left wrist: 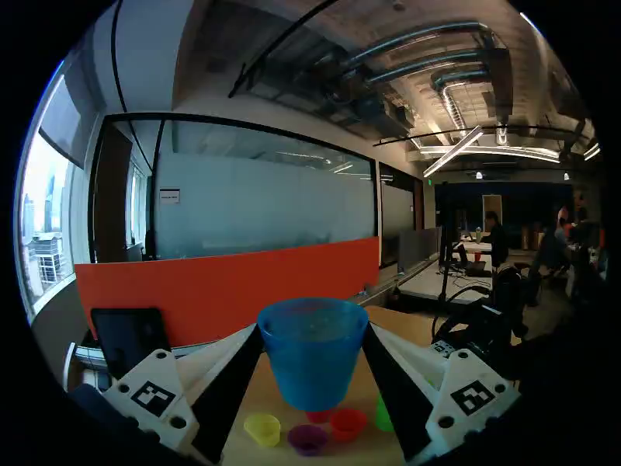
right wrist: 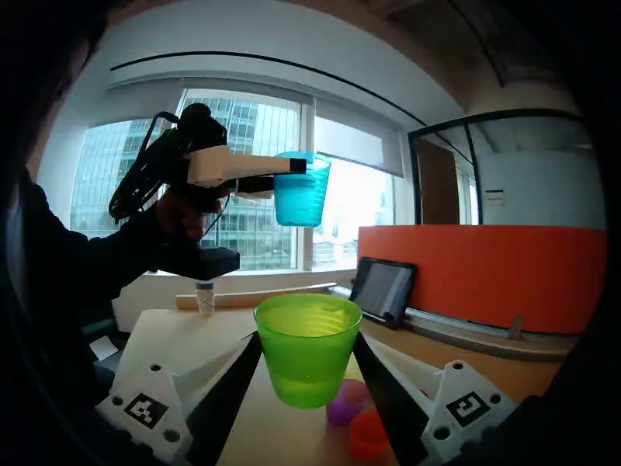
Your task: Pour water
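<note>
Left gripper view: at lower centre the left gripper clamps the blue cup upright, with small coloured cups low in frame beneath. Right gripper view: the right gripper pinches the green cup at bottom centre; the blue one hangs upper left. Best, I judge: bring blue's rim over green's mouth, then tilt slowly.
</note>
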Available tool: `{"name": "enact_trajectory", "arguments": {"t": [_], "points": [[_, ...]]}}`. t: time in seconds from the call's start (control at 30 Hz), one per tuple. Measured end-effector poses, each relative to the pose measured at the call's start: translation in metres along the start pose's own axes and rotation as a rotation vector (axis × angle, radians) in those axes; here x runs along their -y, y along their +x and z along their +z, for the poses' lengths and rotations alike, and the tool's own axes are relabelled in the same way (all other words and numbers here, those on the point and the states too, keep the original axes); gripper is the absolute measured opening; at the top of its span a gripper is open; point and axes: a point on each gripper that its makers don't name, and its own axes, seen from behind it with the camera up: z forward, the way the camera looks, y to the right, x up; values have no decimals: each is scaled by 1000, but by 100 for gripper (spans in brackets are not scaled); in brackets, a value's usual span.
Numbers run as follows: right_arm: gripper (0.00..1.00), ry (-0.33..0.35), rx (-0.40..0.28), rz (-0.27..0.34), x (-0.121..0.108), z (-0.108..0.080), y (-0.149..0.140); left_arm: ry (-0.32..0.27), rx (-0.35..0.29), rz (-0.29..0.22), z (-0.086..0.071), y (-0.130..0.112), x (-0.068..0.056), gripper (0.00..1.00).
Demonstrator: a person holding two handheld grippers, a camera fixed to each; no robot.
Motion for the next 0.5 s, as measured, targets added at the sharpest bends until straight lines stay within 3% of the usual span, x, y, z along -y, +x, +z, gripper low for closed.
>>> {"name": "enact_trajectory", "arguments": {"t": [0.5], "points": [[88,-38,14,8,-14,-8,2,19,44,-21,-9,-42,13,87]]}}
